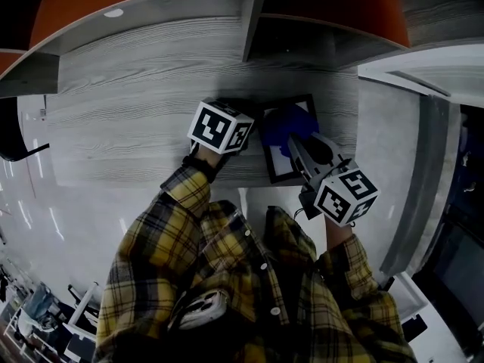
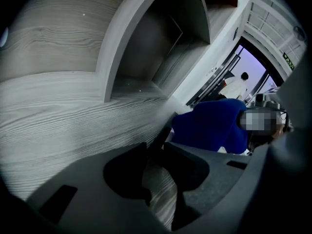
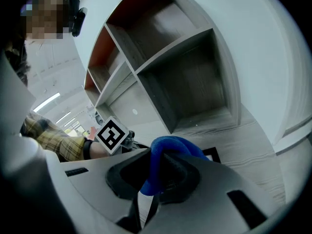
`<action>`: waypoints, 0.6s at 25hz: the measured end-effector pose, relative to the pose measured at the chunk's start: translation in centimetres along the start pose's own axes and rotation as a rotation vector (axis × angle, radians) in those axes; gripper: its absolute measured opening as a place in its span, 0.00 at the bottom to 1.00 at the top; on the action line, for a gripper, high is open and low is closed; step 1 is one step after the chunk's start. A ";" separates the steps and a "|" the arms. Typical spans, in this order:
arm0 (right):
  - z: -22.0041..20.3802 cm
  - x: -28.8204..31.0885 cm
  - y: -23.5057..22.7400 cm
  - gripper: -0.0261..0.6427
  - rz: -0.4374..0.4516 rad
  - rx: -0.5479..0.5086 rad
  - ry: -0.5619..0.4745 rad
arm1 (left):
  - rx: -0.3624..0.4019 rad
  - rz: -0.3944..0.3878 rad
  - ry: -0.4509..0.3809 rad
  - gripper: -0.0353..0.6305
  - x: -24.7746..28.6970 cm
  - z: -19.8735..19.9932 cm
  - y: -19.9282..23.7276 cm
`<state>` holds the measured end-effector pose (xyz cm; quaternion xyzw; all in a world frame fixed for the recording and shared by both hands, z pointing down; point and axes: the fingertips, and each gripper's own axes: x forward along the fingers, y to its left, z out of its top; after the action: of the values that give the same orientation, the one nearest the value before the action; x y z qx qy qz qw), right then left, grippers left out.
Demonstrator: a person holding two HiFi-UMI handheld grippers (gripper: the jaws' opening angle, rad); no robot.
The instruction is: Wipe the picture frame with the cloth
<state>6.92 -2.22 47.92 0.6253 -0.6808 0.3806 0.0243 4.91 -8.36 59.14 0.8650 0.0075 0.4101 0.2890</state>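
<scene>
A black picture frame [image 1: 281,174] with a white middle lies flat on the grey wood-grain desk [image 1: 121,119]. A blue cloth [image 1: 286,123] is bunched on top of it. My right gripper [image 1: 292,144] reaches over the frame from the near side, shut on the blue cloth [image 3: 170,146]; a frame corner [image 3: 212,154] shows past it. My left gripper [image 1: 249,131] sits at the frame's left edge. In the left gripper view its jaws [image 2: 155,147] stand open, with the frame's dark edge [image 2: 160,139] at their tips and the cloth [image 2: 212,126] just beyond.
Open shelf cubbies with an upright divider [image 1: 253,13] stand at the back of the desk. A white panel [image 1: 423,74] closes the right side. The desk's front edge [image 1: 113,181] runs close to my body. A person [image 2: 235,87] stands far off in a doorway.
</scene>
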 end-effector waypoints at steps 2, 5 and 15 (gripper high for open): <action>0.8 1.0 0.3 0.11 0.015 -0.028 0.002 | -0.003 -0.003 0.003 0.22 0.0 0.1 -0.1; 0.9 3.3 0.3 0.11 0.020 -0.063 0.032 | -0.005 -0.003 0.004 0.22 0.0 0.1 -0.1; -3.0 9.4 -3.0 0.11 -0.148 -0.352 0.235 | -0.009 -0.004 0.003 0.22 0.0 0.0 0.1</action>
<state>6.14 -8.23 56.30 0.6108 -0.6816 0.3234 0.2401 4.89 -8.47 59.16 0.8630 0.0081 0.4110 0.2936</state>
